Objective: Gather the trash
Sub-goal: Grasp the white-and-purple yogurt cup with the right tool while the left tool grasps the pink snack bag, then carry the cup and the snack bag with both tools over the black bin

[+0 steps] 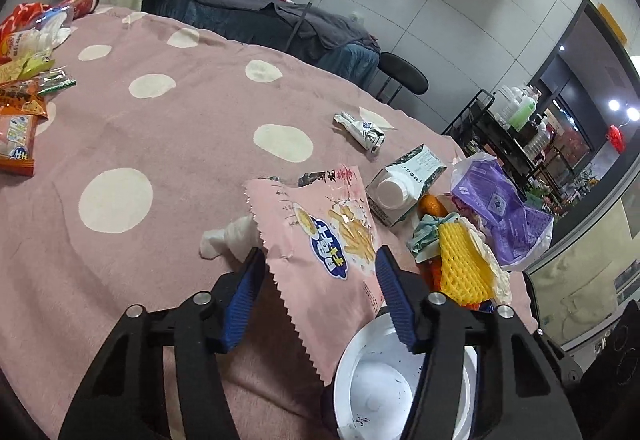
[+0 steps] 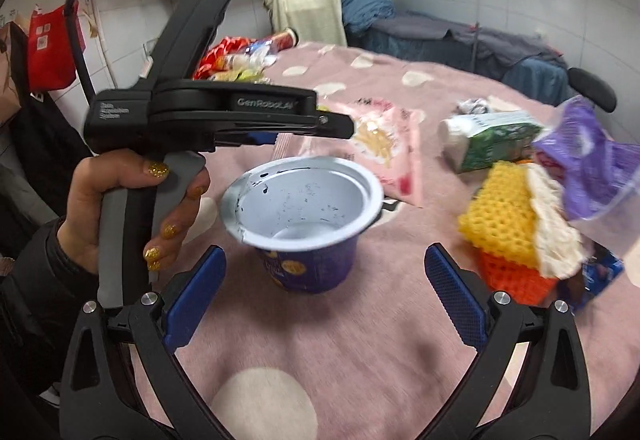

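- Left hand-held gripper (image 1: 320, 256) half closed on pink snack wrapper (image 1: 320, 232): blue pads (image 1: 244, 292) against both side edges, sheet bowed between them. Judged a real grip, since the serrated lower edge hangs clear of the surface (image 1: 160, 144) and over the cup rim.
- Held edgewise probably because a flat, limp packet gives no other purchase; could slip if the jaws slacken.
- Seen from the right wrist, a hand (image 2: 120, 200) wrapped round the left tool's grey handle, wrapper dangling off its tip.
- Right hand-held gripper (image 2: 324, 260) spread wide, nothing between the fingers. Straight ahead of it, just beyond the fingertips, empty purple yoghurt cup (image 2: 300, 224), upright, mouth up. Likely lined up as the next piece to take; wide jaws suit the broad rim.
- Same cup directly under the left tool's right finger, so both tools crowd one spot; risk of knocking it over.
- Ahead and right of both tools, gathered close together: milk carton (image 1: 404, 184) on its side, yellow foam net (image 1: 464, 260), purple bag (image 1: 500, 216). Looks like the collecting heap, which would explain carrying the wrapper this way.
- Beyond the left tool, apart from that heap: crumpled foil wrapper (image 1: 360, 128); just left of its left finger, a white tissue (image 1: 228, 240).
- Far off to its left, more snack packets (image 1: 24, 92), not yet gathered.
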A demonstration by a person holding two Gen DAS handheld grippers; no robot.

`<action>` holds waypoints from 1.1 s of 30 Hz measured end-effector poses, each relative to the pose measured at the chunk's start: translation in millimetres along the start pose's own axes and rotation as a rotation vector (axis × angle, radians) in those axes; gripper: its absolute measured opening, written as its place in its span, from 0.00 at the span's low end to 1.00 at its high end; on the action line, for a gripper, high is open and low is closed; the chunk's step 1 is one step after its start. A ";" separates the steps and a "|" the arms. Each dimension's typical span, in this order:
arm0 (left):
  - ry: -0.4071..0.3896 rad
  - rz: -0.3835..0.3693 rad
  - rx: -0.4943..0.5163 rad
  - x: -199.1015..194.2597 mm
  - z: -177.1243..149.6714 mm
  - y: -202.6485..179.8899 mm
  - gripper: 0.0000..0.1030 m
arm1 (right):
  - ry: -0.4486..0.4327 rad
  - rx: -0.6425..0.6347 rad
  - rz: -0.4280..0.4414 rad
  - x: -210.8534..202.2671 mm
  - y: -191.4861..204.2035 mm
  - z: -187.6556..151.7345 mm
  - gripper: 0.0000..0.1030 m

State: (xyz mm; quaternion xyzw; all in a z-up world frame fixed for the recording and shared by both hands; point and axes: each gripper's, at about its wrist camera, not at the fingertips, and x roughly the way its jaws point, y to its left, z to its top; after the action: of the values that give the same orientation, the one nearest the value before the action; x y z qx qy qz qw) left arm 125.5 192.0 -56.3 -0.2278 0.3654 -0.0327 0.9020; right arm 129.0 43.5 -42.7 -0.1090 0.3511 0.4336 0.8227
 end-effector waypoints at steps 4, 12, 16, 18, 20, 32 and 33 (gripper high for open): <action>0.004 -0.002 0.036 3.8 3.6 -7.0 0.22 | 0.135 -0.023 0.020 37.8 5.6 10.9 0.92; -0.021 -0.019 0.013 0.5 2.9 -6.0 0.10 | 0.107 0.000 0.004 54.7 6.2 22.4 0.68; -0.065 -0.024 0.035 -14.2 2.9 -13.6 0.09 | 0.040 0.024 -0.006 29.7 0.1 23.6 0.67; -0.096 -0.027 0.050 -25.7 3.9 -18.5 0.08 | 0.007 0.036 -0.011 14.9 -4.0 22.0 0.67; -0.133 -0.032 0.059 -39.8 4.7 -23.5 0.08 | -0.023 0.071 -0.007 -2.2 -9.7 18.9 0.67; -0.193 -0.144 0.144 -69.4 -8.6 -79.7 0.08 | -0.224 0.225 -0.198 -110.6 -64.7 -20.7 0.67; -0.192 -0.155 0.154 -68.9 -10.9 -86.0 0.08 | -0.234 0.242 -0.218 -118.6 -71.2 -25.4 0.67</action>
State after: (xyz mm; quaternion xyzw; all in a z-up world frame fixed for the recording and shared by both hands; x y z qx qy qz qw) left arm 76.9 126.5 18.6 -0.1876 0.2550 -0.1082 0.9424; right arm 128.2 -87.1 9.6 0.0042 0.2887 0.3064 0.9071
